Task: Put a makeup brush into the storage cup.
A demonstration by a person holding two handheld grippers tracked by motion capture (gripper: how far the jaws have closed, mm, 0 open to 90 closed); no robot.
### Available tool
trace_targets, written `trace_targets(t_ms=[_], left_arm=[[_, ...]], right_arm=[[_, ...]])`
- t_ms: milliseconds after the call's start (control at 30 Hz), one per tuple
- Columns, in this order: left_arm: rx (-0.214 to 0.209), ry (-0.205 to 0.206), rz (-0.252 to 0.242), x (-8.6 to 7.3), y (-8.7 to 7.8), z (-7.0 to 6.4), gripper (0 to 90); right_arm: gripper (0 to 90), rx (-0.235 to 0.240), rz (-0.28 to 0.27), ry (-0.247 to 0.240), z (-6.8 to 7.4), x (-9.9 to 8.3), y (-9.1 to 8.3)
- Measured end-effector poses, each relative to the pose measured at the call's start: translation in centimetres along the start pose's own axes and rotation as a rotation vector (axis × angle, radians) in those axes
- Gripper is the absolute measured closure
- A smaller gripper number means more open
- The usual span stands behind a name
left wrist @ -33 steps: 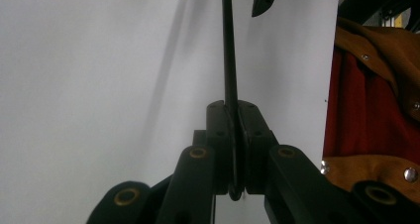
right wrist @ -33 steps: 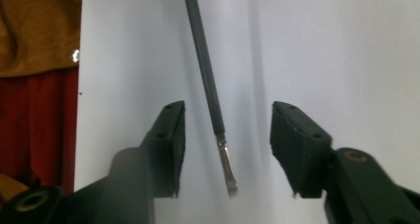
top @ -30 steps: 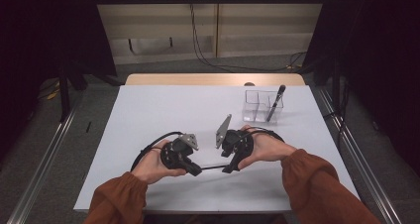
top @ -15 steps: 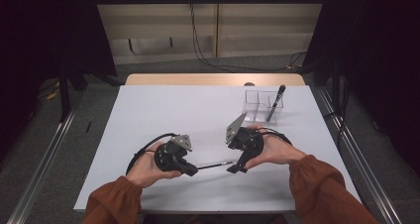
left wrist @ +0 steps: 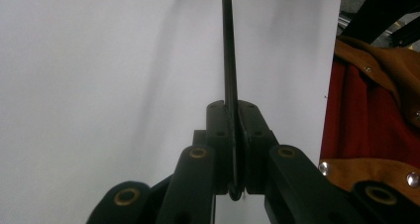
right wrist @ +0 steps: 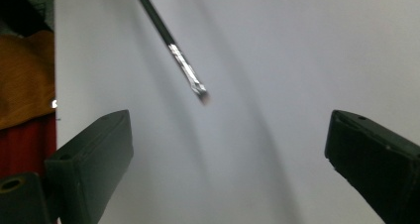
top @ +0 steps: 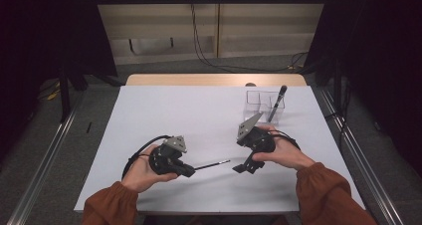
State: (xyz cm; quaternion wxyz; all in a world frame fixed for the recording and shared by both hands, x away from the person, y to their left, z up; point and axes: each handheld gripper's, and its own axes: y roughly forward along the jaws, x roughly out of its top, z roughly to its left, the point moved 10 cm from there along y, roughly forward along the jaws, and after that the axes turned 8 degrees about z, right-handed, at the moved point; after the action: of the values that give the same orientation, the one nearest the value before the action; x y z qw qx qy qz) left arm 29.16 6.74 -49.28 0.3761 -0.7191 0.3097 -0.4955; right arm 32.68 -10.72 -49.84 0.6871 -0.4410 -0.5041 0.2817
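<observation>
High view — pen: a thin black pen [top: 211, 164] is clamped at one end in the left gripper [top: 185, 171], low over the white table [top: 174, 110], its free silver tip pointing across toward the person's right side.
High view — right gripper: the right gripper [top: 240, 168] hangs just beyond that tip, apart from it, jaws turned down and inward toward the pen.
High view — long axis: the pen runs nearly level from left gripper to right, rising slightly toward the tip; the right gripper is the nearer free tool.
High view — background: a clear compartment box [top: 264, 105] stands near the far right edge with another dark pen [top: 277, 102] leaning in it, well apart from both hands.
Left gripper view — grip: the jaws are closed narrow on the pen [left wrist: 229, 85], which stands straight up the middle and away, tip at the top edge.
Right gripper view — gap: the jaws stand wide, nothing between them; the pen's silver tip [right wrist: 194, 83] enters from upper left and stops short above the gap, nearer the left jaw.
Judgement — next move: a handover looks likely, needing the right gripper to advance along the pen's axis before closing.
</observation>
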Motion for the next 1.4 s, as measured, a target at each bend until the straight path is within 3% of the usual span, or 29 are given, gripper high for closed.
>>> trace_targets(t_ms=[167, 333, 500, 733, 933, 1100, 1200, 1400], left_arm=[[0.005, -0.033, -0.030, -0.3, -0.2, 0.4, 85.4], [0.024, -0.039, -0.042, -0.7, -0.4, 0.6, 85.4], [0.030, -0.047, -0.064, -1.1, -0.8, 0.6, 85.3], [0.035, -0.075, -0.108, -1.6, -1.2, 0.9, 85.3], [0.036, -0.097, -0.164, -1.9, -1.5, 0.9, 85.4], [0.045, -0.107, -0.206, -2.0, -1.9, 1.1, 85.4], [0.046, -0.111, -0.228, -2.1, -2.0, 1.2, 85.4], [0.059, -0.130, -0.268, -2.3, -2.0, 1.7, 85.4]], right_arm=[[4.2, 0.003, -0.026, 0.038, -0.3, -0.7, -0.3], [4.1, -0.005, -0.042, 0.051, -0.5, -1.6, -0.6], [4.8, -0.017, -0.069, 0.098, -1.2, -2.8, -1.0], [3.6, -0.029, -0.074, 0.139, -1.0, -4.2, -1.1], [4.1, -0.045, -0.081, 0.139, -0.2, -5.1, -0.9], [4.1, -0.045, -0.135, 0.177, -0.4, -5.3, -0.9], [4.0, -0.076, -0.173, 0.199, -0.8, -5.4, -0.9], [4.0, -0.069, -0.227, 0.213, -0.4, -5.5, -0.7]])
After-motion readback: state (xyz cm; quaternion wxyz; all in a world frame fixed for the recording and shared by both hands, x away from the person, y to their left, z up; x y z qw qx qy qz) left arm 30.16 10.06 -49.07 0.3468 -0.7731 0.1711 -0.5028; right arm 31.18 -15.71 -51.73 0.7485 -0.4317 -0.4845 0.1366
